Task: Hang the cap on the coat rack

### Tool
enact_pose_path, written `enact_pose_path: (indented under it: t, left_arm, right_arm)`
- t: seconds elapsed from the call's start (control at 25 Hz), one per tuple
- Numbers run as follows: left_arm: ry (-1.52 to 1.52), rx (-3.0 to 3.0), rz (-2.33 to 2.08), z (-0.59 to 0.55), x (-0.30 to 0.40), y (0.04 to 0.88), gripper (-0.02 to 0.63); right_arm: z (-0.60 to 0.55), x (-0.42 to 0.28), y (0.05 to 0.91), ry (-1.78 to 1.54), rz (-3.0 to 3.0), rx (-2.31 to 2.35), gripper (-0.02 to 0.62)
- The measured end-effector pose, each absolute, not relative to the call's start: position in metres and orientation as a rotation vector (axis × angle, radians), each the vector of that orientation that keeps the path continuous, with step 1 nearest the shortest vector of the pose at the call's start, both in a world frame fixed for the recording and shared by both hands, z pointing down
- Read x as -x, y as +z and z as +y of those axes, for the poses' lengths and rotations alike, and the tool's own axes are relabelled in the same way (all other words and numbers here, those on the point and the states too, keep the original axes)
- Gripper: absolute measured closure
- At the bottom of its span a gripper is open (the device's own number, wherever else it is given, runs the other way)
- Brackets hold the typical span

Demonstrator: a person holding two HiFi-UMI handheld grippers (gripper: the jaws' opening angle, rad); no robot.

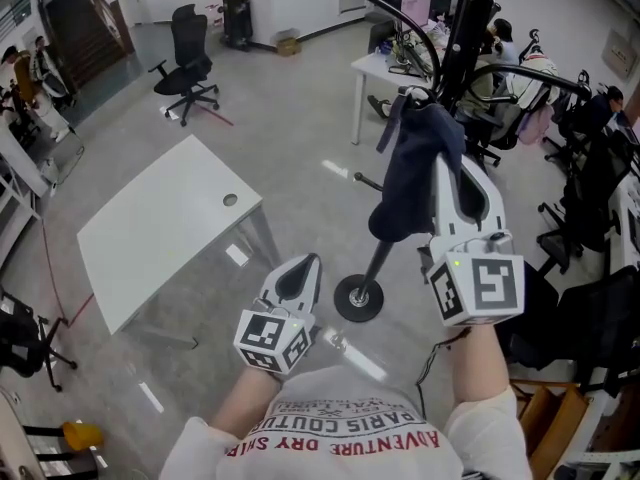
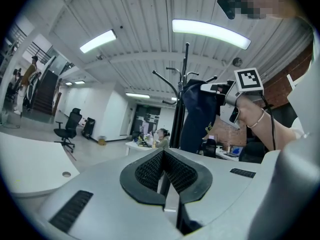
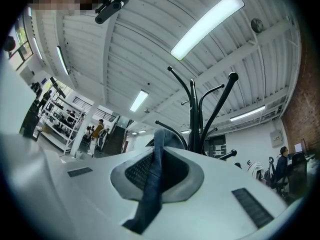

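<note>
The black coat rack [image 1: 462,28] rises at the right of the head view, and its round base [image 1: 358,298] stands on the floor. A dark navy cap [image 1: 415,168] hangs against the pole, its top close to a curved hook. My right gripper [image 1: 447,173] is shut on the cap's fabric. In the right gripper view a strip of blue cloth [image 3: 152,184] runs between the closed jaws, with the rack's hooks [image 3: 200,109] just beyond. My left gripper [image 1: 305,273] is lower and to the left, shut with nothing in it. From it I see the cap [image 2: 197,114] and the rack [image 2: 185,74].
A white table [image 1: 150,238] stands at the left. A black office chair [image 1: 190,63] is farther back. Desks with seated people [image 1: 500,38] and several chairs [image 1: 590,168] crowd the right side behind the rack. Grey floor lies between the table and the rack.
</note>
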State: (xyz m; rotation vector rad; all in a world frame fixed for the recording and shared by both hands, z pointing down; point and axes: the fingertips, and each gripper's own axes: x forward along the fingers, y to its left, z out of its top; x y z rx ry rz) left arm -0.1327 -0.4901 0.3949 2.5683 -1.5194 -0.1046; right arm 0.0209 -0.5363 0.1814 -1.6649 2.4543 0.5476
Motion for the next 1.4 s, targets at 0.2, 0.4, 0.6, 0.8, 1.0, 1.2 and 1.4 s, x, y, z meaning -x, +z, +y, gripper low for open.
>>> enact_pose_path:
  t: [0.2,0.4,0.6,0.8,1.0,1.2,1.4]
  left_arm:
    - [-0.096,-2.54,-1.516,-0.496,0.134,0.404,0.6]
    - [-0.09,-2.532,-1.494,-0.498,0.127,0.41,0.6]
    - [-0.084,-2.522,-1.489,-0.502,0.127,0.414,0.6]
    - [-0.078,-2.514,-1.501,-0.506,0.128,0.416,0.6]
    - [-0.063,-2.509,-1.496,-0.508,0.126,0.421,0.6]
    - [-0.051,-2.507,-1.495,-0.51,0.124,0.424,0.6]
    - [-0.044,-2.505,-1.498,-0.507,0.126,0.427,0.6]
  right_arm:
    - [-0.547,-0.018,0.198,0.533,2.48,1.69,0.572]
    - [-0.559,-0.025,0.212,0.491,2.483,1.732,0.574]
    - [-0.571,-0.031,0.224,0.468,2.489,1.763,0.574]
    - [-0.583,-0.032,0.247,0.421,2.509,1.791,0.574]
    - [-0.597,-0.033,0.27,0.35,2.53,1.811,0.574]
    - [-0.603,-0.035,0.286,0.298,2.541,1.811,0.574]
    - [-0.595,-0.03,0.291,0.301,2.513,1.777,0.572]
